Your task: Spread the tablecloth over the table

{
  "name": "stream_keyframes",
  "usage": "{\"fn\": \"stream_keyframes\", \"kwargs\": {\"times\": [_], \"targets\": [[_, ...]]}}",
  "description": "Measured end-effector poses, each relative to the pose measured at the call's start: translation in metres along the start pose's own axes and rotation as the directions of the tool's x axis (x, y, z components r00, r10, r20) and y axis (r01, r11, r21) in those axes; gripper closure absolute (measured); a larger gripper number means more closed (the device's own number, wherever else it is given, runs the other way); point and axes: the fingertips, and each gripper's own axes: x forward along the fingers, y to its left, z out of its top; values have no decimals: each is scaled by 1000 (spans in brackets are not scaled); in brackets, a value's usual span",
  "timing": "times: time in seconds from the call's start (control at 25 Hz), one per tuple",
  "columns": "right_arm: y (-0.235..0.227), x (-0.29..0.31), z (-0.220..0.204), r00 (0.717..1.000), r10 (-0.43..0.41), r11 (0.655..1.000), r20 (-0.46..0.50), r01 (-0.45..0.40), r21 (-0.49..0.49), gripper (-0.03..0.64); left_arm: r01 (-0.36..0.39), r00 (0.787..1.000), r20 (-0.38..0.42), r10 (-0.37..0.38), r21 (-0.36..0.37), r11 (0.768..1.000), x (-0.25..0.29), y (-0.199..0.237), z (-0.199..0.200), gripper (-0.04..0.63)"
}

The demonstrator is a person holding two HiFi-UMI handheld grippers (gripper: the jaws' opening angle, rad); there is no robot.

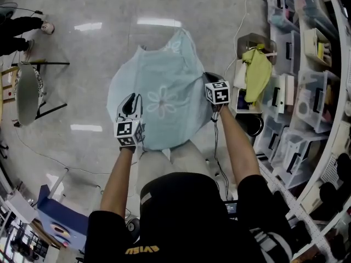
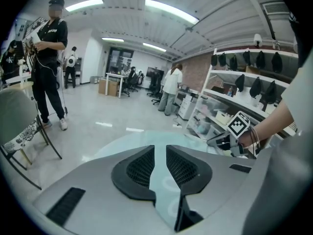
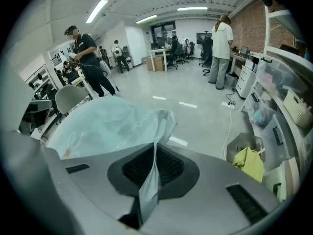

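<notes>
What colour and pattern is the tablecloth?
The tablecloth is pale blue with white flower outlines, best in head view.

Table out of sight beneath the tablecloth (image 1: 164,100); bystander's legs (image 1: 19,25) cut off at head view's left edge.

Glossy grey floor (image 1: 82,15) mirroring long white ceiling strip lights (image 2: 171,10); white shelf racks of clear plastic bins (image 1: 307,108) lining the right, red brick wall (image 3: 252,28) behind.

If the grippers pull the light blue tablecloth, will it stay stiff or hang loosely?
Probably floppy: the tablecloth folds flat in the shut right gripper. Likely light and thin: it puffs up in a dome.
</notes>
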Motion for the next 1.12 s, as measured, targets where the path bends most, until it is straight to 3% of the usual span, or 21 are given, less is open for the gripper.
{"fn": "stream_keyframes", "kwargs": {"times": [0.2, 0.32, 0.64, 0.84, 1.0, 1.12], "targets": [[-2, -14, 1, 999, 50, 999, 18, -49, -20, 603, -9, 1000, 5, 9, 7, 1000, -3, -6, 3, 508], [-4, -20, -1, 999, 39, 999, 28, -39, -10, 604, -13, 1000, 8, 13, 13, 1000, -4, -7, 5, 508], [-30, -20, -31, 991, -129, 989, -24, 131, 76, 606, -20, 1000, 17, 20, 26, 999, -12, -13, 8, 506], [-50, -14, -6, 980, -195, 976, -34, 197, 93, 606, -32, 999, 16, 31, 35, 999, -23, -10, 5, 506], [-70, -18, 2, 973, -229, 972, -28, 231, 48, 606, -47, 999, 15, 46, 44, 998, -35, -11, -1, 506], [-88, -29, 12, 962, -271, 960, 23, 269, 75, 606, -57, 998, 22, 56, 40, 998, -43, -12, -2, 506]]}}
